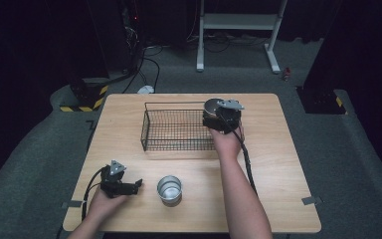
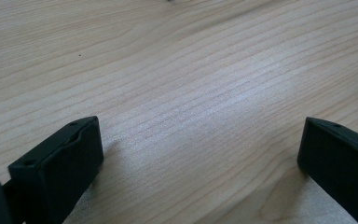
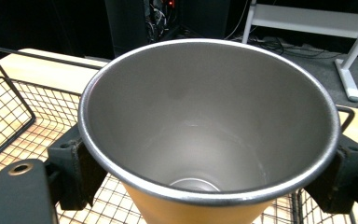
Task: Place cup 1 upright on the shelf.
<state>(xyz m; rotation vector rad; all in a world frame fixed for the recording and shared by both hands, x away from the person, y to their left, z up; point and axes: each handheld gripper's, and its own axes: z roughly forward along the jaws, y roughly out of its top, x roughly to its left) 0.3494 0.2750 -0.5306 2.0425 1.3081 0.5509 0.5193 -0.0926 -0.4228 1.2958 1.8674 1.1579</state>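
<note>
The right gripper is clamped on a metal cup, one black jaw pressing each side of its wall just under the rim. In the right gripper view the cup stands upright with its mouth facing up toward the camera; its long axis runs from the rim down to a small round base visible deep inside. The inner wall is bare grey steel and the outer wall below the rim is orange. No brand, label or writing can be read on the cup in any view.

In the high view the held cup sits at the right end of the wire basket, above or just inside its right edge; which of the two cannot be told. The basket is black mesh and lies on the far half of the wooden table, its long side running left to right.

The left gripper rests low at the near left of the table, jaws spread wide with nothing between them; the left gripper view shows bare wood grain in the gap.

A second metal cup stands upright on the table just to the right of the left gripper, mouth up, not touching it.
</note>
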